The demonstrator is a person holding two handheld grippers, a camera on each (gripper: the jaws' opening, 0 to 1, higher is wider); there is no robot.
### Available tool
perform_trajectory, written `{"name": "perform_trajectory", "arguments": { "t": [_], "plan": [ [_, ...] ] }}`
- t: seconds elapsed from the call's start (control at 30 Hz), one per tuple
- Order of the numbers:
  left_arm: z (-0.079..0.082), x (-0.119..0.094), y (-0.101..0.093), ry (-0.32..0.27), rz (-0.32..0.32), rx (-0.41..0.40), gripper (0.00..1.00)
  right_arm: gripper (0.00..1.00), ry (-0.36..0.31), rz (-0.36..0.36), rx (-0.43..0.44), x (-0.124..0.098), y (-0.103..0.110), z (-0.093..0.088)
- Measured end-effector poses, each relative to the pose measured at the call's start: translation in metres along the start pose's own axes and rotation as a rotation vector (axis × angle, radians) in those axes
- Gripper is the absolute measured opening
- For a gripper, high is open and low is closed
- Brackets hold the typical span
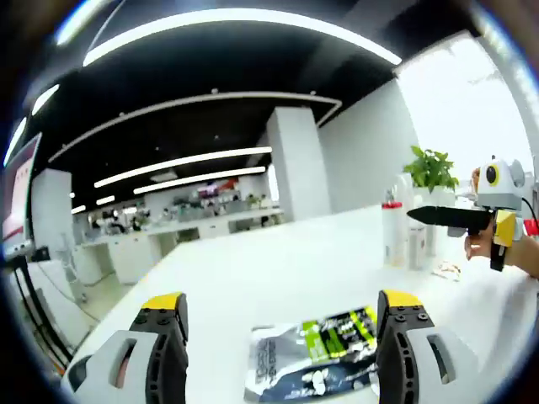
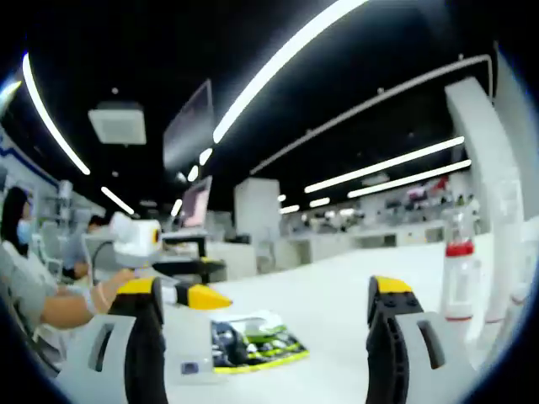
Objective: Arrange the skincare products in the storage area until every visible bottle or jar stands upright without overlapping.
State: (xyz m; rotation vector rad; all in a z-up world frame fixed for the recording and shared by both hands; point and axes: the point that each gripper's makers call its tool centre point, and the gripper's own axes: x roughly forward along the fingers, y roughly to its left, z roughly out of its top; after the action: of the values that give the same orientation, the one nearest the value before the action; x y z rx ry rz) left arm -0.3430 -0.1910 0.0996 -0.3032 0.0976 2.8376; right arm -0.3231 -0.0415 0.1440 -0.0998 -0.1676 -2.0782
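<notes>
Left gripper view, left to right:
- Left gripper (image 1: 278, 337), at 6 o'clock: jaws wide apart, nothing between them.
- Sachet (image 1: 316, 353), dark with green and white print, lying flat on the white table (image 1: 253, 269) between the jaws, just ahead of them.
- Bottle with red collar (image 1: 392, 231), at 3 o'clock: upright on the table, with further pale bottles (image 1: 418, 244) just beside it, also upright; whether they touch cannot be told.
- Potted plant (image 1: 431, 168) behind the bottles.
- Right gripper (image 1: 434, 215), entering at 3 o'clock, its dark tip near the bottle group; opening cannot be told here.

Right gripper view, left to right:
- Left gripper's yellow tip (image 2: 206, 296) at 8 o'clock.
- Sachet (image 2: 253, 341) at 6 o'clock, flat.
- Right gripper (image 2: 265, 337): jaws wide, empty.
- Red-collared bottle (image 2: 459, 273) at 3 o'clock, upright, beside a tall clear bottle (image 2: 505, 244).

Progress, as judged: the bottles seen stand upright already; the sachet remains loose, well apart from them. Neither gripper holds anything, so any remaining placement is not yet begun.
</notes>
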Motion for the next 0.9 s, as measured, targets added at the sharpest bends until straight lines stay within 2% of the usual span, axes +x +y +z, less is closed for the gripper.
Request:
{"name": "perform_trajectory", "arguments": {
  "t": [0.03,0.1,0.17,0.23,0.3,0.37,0.43,0.5,0.57,0.67,0.77,0.83,0.9],
  "plan": [
    [-0.008,-0.002,0.006,0.045,-0.005,-0.016,0.89,1.00,0.025,0.022,0.036,0.005,0.002,-0.007],
    [-0.015,-0.002,0.021,0.064,0.011,-0.036,0.77,0.99,0.094,0.062,0.131,0.014,0.006,-0.022],
    [-0.025,-0.001,0.026,0.101,-0.007,-0.037,0.62,0.99,0.153,0.121,0.288,0.021,0.015,-0.035],
    [-0.037,0.002,0.026,0.156,-0.032,-0.025,0.56,1.00,0.169,0.140,0.413,0.027,0.019,-0.039],
    [-0.047,0.005,0.021,0.209,-0.058,0.000,0.53,1.00,0.151,0.119,0.468,0.032,0.013,-0.036],
    [-0.051,0.008,0.016,0.242,-0.088,0.026,0.37,1.00,0.159,0.078,0.460,0.036,0.003,-0.036],
    [-0.052,0.010,0.015,0.253,-0.088,0.033,0.27,1.00,0.199,0.044,0.458,0.038,-0.004,-0.042],
    [-0.053,0.011,0.013,0.275,-0.092,0.023,0.25,1.00,0.231,0.042,0.477,0.040,-0.004,-0.050],
    [-0.059,0.011,0.011,0.318,-0.110,0.004,0.16,1.00,0.262,0.035,0.493,0.041,-0.004,-0.056],
    [-0.070,0.010,0.011,0.378,-0.112,0.000,0.11,1.00,0.297,0.015,0.502,0.044,-0.008,-0.065],
    [-0.077,0.008,0.010,0.408,-0.124,0.012,0.01,1.00,0.327,0.006,0.503,0.047,-0.008,-0.072],
    [-0.079,0.007,0.009,0.412,-0.125,-0.001,0.01,1.00,0.343,0.008,0.497,0.049,-0.007,-0.077],
    [-0.079,0.006,0.010,0.413,-0.125,-0.027,0.00,1.00,0.372,0.024,0.532,0.050,0.000,-0.084]
  ]
}}
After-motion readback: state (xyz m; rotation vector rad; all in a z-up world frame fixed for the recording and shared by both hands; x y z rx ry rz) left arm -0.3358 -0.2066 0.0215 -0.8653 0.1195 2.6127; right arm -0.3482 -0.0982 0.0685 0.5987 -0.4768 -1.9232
